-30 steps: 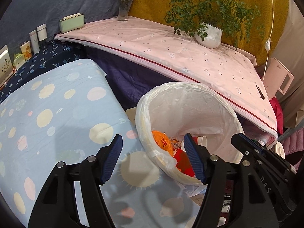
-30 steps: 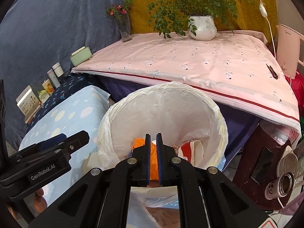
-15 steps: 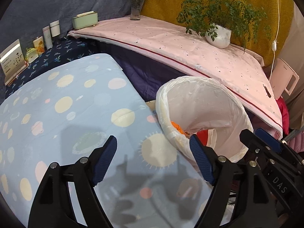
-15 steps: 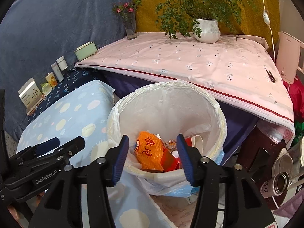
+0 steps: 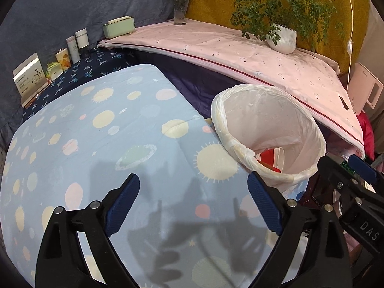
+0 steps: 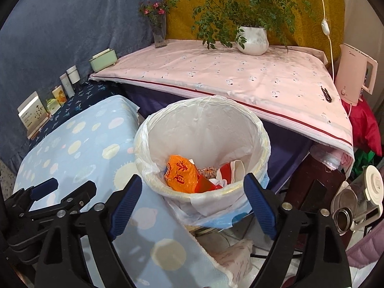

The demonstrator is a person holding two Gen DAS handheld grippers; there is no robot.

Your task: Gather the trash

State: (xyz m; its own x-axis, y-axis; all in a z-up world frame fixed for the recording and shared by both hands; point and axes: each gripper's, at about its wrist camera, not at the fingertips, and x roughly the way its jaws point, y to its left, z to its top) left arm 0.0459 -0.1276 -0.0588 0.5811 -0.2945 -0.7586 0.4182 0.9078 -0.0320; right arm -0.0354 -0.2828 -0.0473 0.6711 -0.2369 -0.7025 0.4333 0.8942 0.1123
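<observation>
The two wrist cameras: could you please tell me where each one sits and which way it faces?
Left wrist: on the left hand-held gripper, angled down at the blue dotted cloth; its jaws are opening on nothing, and the right hand-held gripper shows at the right edge.
Right wrist: on the right hand-held gripper, angled down into the lined trash bin holding an orange wrapper; its jaws are opening, empty, and the left hand-held gripper shows at the left.
Shared: bin, cloth, potted plant.

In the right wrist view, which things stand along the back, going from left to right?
Green box → flower vase → potted plant → pink kettle.
</observation>
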